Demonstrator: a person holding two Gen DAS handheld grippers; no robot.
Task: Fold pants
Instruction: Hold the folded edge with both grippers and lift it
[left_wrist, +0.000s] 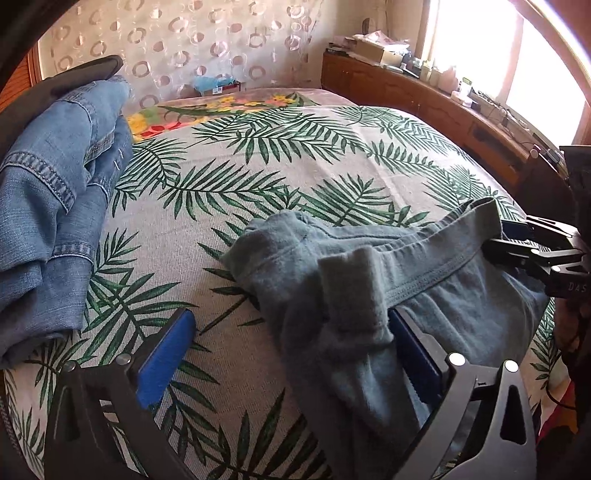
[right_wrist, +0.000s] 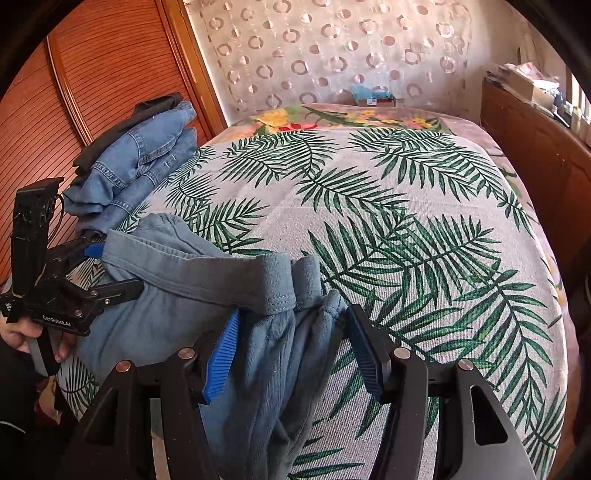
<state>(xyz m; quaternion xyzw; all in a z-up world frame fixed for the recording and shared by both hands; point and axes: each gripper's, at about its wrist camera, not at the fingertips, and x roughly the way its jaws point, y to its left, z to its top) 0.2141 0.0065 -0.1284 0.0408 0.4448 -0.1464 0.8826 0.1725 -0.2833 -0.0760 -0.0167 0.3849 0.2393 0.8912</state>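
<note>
Grey-blue pants (left_wrist: 369, 266) lie bunched on the palm-leaf bedcover (left_wrist: 258, 184), waistband towards me. My left gripper (left_wrist: 291, 350) stands wide open. Its left pad is clear of the cloth, and a fold drapes over its right pad. In the right wrist view the pants (right_wrist: 207, 273) hang between the fingers of my right gripper (right_wrist: 291, 350). Its jaws are apart and the cloth sits loosely between them, with a strip of bedcover showing beside the right pad. The left gripper (right_wrist: 114, 269) appears at the waistband's far end. The right gripper (left_wrist: 504, 236) is at the other end.
A stack of folded denim jeans (left_wrist: 55, 184) lies on the bed's left side, next to a wooden wardrobe (right_wrist: 92, 74). A cluttered wooden sideboard (left_wrist: 406, 88) runs under the window on the right. A blue tissue box (right_wrist: 369, 96) sits at the far wall.
</note>
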